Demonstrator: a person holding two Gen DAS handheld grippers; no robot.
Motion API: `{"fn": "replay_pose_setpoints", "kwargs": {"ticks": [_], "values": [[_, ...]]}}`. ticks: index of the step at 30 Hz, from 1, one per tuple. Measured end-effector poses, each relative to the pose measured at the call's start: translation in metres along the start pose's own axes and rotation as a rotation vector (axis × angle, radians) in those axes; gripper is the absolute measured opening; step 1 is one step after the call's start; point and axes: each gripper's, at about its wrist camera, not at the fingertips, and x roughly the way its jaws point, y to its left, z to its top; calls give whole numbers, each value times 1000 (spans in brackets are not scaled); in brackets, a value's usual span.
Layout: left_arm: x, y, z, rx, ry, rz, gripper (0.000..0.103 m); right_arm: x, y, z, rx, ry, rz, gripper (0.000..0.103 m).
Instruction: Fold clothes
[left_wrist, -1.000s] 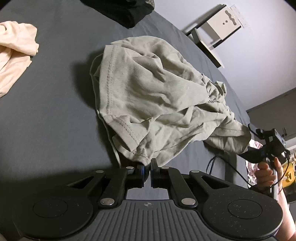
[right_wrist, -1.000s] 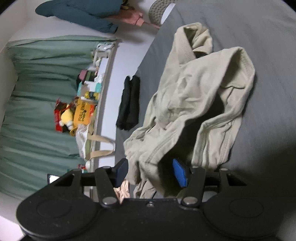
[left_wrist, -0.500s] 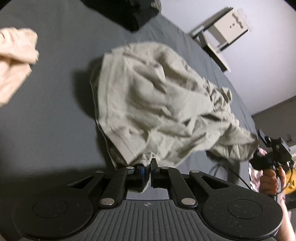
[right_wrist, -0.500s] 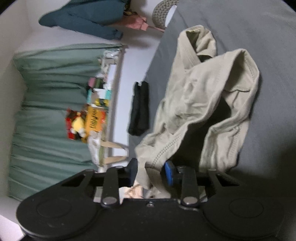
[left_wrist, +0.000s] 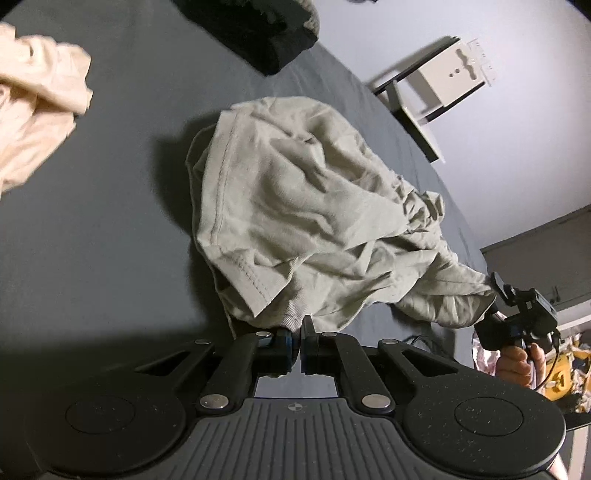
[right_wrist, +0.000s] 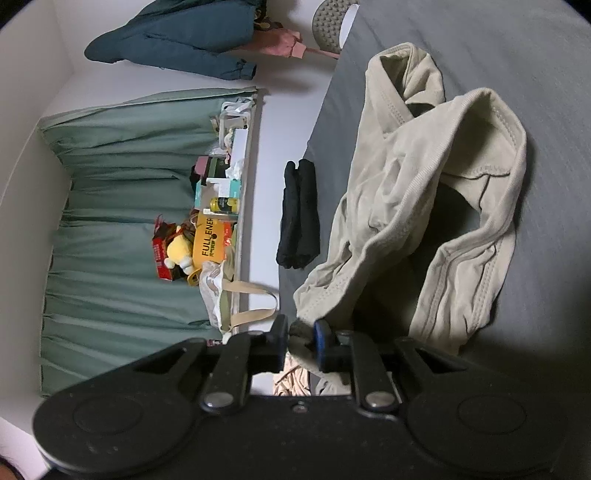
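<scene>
The crumpled, ribbed beige shirt (left_wrist: 295, 206) lies on grey sheet (left_wrist: 110, 221); left gripper (left_wrist: 298, 341) pinches its hem; right gripper (right_wrist: 300, 341), jaws just closing, clamps another edge.

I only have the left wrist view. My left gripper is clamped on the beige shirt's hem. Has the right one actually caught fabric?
Observer: Yes. The right gripper has just been closing, and a bunched edge of the beige shirt sits pinched between its pads.
Operator: Anything beside the bed on that side?
Observer: A black garment hangs over the bed's edge.
Operator: And beyond it?
Observer: A green curtain behind a cluttered shelf.
</scene>
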Motion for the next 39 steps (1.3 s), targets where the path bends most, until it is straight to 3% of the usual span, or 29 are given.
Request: {"fn": "replay_pose_setpoints", "kwargs": {"ticks": [6,10,15,18,26,33,39], "values": [[-10,-6,2,25,-48,-37,3,-2,6,-2,-55,-19,-25,14],[-34,-11,6,50,-147,-83,2,-5,16,-5,-126,-40,-30,13],[-82,-18,20,44,-319,-143,2,-17,30,-10,-185,-73,26,13],[-114,-30,32,62,-392,-187,2,-30,52,-11,-257,-112,52,7],[-183,-91,58,212,-526,-250,2,-55,140,-26,-516,-182,37,6],[-249,-138,59,321,-567,-312,2,-96,221,-59,-718,-273,39,6],[-286,-162,51,324,-493,-378,3,-137,276,-95,-830,-306,33,6]]}}
